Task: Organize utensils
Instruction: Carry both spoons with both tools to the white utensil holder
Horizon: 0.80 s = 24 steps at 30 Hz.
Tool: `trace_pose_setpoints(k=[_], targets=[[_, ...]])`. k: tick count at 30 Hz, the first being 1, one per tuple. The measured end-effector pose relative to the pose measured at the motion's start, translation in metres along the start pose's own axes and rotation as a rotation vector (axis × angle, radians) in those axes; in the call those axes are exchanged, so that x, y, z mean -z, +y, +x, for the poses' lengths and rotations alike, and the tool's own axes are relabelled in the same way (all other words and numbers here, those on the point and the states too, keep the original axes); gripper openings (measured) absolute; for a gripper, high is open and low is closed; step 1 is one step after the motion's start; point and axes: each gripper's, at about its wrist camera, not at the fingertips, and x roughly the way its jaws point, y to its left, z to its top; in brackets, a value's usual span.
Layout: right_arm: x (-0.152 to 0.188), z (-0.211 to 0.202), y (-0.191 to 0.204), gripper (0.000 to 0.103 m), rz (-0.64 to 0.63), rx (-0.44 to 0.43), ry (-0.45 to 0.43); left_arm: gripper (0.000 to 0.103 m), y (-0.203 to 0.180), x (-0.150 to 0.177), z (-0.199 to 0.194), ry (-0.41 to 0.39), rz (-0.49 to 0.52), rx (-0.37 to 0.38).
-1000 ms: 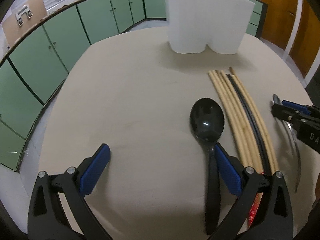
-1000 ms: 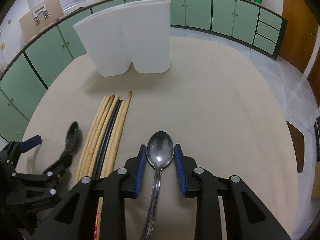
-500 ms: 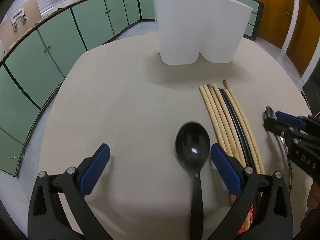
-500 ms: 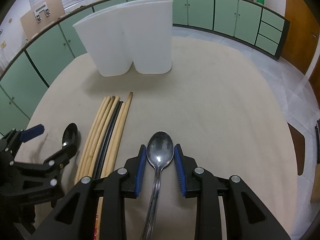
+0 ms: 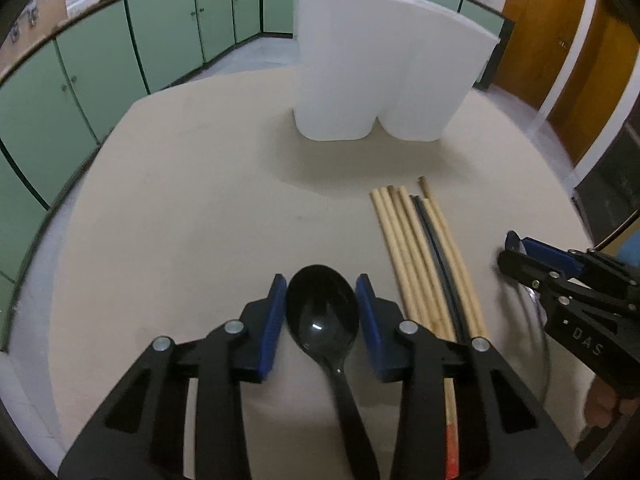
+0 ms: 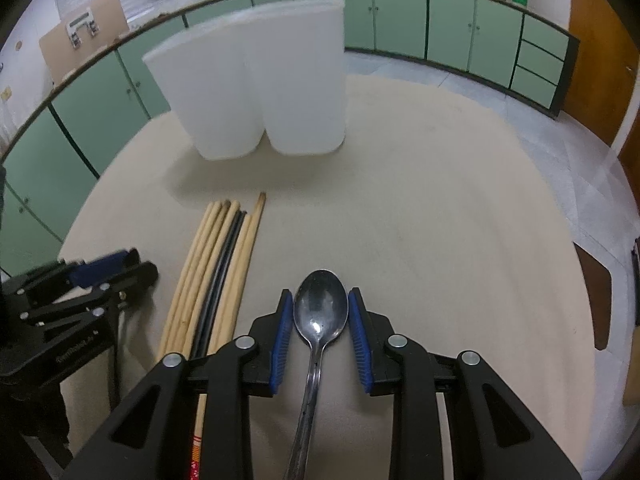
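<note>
Right hand-held gripper (image 5: pixel 516 254) side lettered "DAS".

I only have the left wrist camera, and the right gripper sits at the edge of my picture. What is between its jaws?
Observer: A metal spoon. The right gripper has its jaws against the sides of the spoon's bowl.
Operator: Which way does the spoon lie?
Observer: Hollow side up, tip toward the white holder, handle running back under the camera.
Operator: Anything to the right of it?
Observer: Only bare table, then what looks like a brown chair seat past its edge.
</note>
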Motion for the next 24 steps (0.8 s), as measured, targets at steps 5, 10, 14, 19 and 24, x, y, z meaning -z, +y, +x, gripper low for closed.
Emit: trace_pose_setpoints(k=[5, 10, 14, 19, 24], targets=[[0.000, -0.032, 0.002, 0.028, -0.022, 0.001, -0.126, 0.034, -0.003, -0.001, -0.028, -0.114, 0.015, 0.006], [-0.009, -0.061, 0.004, 0.028, -0.043, -0.008, -0.231, 0.034, -0.012, 0.001, -0.064, -0.277, 0.038, -0.008], [-0.023, -0.080, 0.003, 0.028, -0.031, -0.041, -0.292, 0.034, -0.006, -0.009, -0.089, -0.375, 0.035, -0.009], [-0.044, -0.103, 0.002, 0.027, -0.031, -0.069, -0.371, 0.034, -0.011, -0.023, -0.110, -0.492, 0.046, -0.014], [-0.078, -0.119, 0.000, 0.027, -0.044, -0.102, -0.435, 0.034, -0.019, -0.054, -0.114, -0.579, 0.063, -0.019]])
